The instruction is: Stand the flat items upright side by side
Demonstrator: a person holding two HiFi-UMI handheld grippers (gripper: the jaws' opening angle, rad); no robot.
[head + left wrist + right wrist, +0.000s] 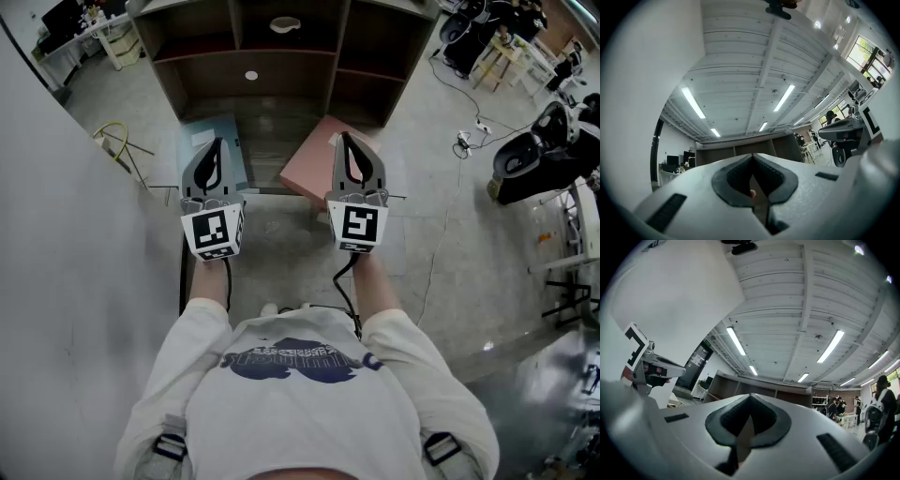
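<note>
Found the blue flat item (pixel 202 129) and the pink flat item (pixel 309 167) lying flat on the floor before the shelf (pixel 234 54), set apart from each other. Held the left gripper (pixel 217 148) and the right gripper (pixel 346 142) above them, both closed and empty. Judged the standing-up not yet begun; needed next to lower one gripper, open it and close it on an item's edge.
</note>
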